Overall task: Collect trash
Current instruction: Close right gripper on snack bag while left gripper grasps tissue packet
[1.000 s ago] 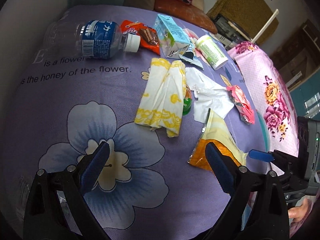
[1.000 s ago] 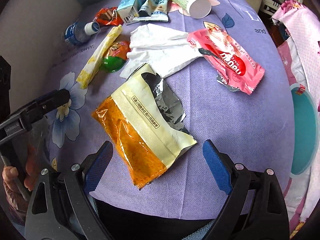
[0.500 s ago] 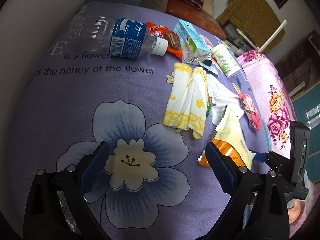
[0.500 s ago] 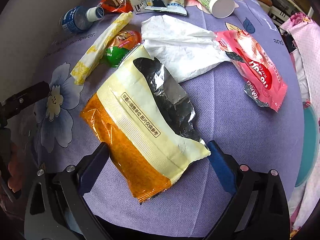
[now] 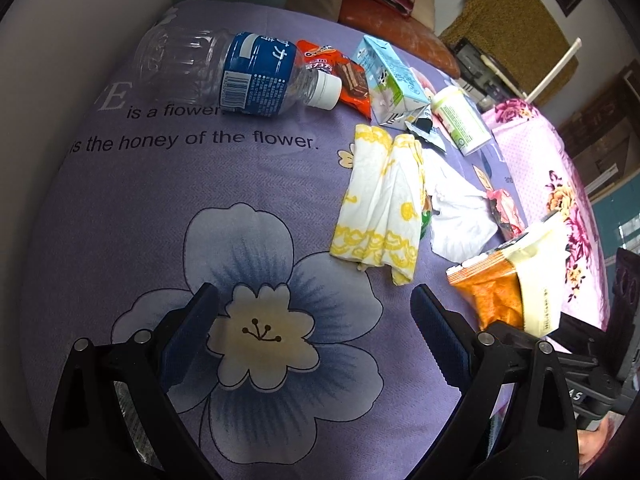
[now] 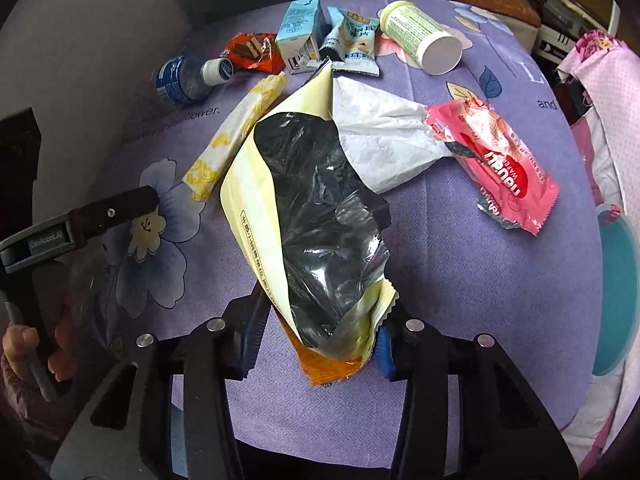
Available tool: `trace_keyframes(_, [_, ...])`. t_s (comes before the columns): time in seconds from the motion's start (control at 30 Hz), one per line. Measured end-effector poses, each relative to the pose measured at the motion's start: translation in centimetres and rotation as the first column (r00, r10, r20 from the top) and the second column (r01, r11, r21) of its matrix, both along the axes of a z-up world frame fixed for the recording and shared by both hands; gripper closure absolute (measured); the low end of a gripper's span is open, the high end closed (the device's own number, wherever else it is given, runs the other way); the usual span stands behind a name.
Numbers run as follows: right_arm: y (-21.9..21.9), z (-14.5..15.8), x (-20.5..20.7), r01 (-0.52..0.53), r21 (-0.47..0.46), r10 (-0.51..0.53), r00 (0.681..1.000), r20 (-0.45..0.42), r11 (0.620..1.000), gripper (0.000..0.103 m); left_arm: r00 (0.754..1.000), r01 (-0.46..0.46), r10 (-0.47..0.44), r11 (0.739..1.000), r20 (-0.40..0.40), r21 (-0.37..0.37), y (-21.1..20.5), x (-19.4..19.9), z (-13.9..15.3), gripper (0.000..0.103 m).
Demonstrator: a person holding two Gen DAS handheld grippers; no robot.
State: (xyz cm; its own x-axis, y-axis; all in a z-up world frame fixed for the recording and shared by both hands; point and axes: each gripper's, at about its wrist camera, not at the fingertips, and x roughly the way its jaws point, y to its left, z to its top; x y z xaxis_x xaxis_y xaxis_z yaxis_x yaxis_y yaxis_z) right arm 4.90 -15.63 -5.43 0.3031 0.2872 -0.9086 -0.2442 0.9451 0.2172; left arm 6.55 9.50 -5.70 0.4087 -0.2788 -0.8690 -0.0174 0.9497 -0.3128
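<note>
Right wrist view shows the right gripper (image 6: 320,344) with its jaws just closed in on the lower end of an orange-and-cream snack bag (image 6: 304,216), the blue pads pinching the crumpled orange bottom while the torn top with its silver lining stands up and away from the purple flowered cloth (image 6: 460,280). In the left wrist view the same bag (image 5: 508,280) hangs at the right edge, seemingly lifted off the cloth, and the left gripper (image 5: 312,332) hovers over the printed flower with its fingers spread wide and nothing between them. The grip looks narrow, taken on a slippery film corner, so the lift is best done slowly and straight up, with the bag kept hanging below the pads so that it does not swing into the white tissue (image 6: 384,136) or the pink wafer wrapper (image 6: 500,164) lying just beyond it. Any crumbs left inside could spill from the open top if the bag tips over, so keeping that end uppermost seems wise. No bin or sack shows in either view, so where the bag should go cannot be told. Still on the cloth and waiting are the clear water bottle (image 5: 224,72), the red-brown chocolate wrapper (image 5: 340,76), the pale blue milk carton (image 5: 392,80), the green-labelled white bottle (image 5: 460,120) and the yellow-patterned tissue pack (image 5: 380,208), all well apart from the free left gripper.
</note>
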Motion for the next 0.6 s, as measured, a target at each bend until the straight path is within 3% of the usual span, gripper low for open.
trace_keyframes(0.17, [-2.4, 1.7, 1.2, 0.070, 0.025, -0.071, 0.997, 0.022, 0.997, 0.060, 0.999, 0.031, -0.035, 0.996, 0.038, 0.085, -2.5, 1.2, 0.7, 0.007])
trace_keyframes(0.4, [-5.0, 1.2, 1.4, 0.138, 0.053, -0.138, 0.990, 0.002, 0.989, 0.059, 0.995, 0.098, -0.102, 0.982, 0.019, 0.160, -5.6, 3.6, -0.4, 0.007])
trace_keyframes(0.53, [-6.5, 1.0, 1.4, 0.161, 0.066, -0.161, 0.987, -0.004, 0.985, 0.058, 0.991, 0.131, -0.131, 0.976, -0.010, 0.173, -6.1, 4.8, -1.2, 0.021])
trace_keyframes(0.6, [-7.1, 0.7, 1.6, 0.172, 0.076, -0.171, 0.985, -0.012, 0.982, 0.058, 0.990, 0.143, -0.141, 0.973, -0.021, 0.180, -6.5, 5.3, -1.4, 0.023])
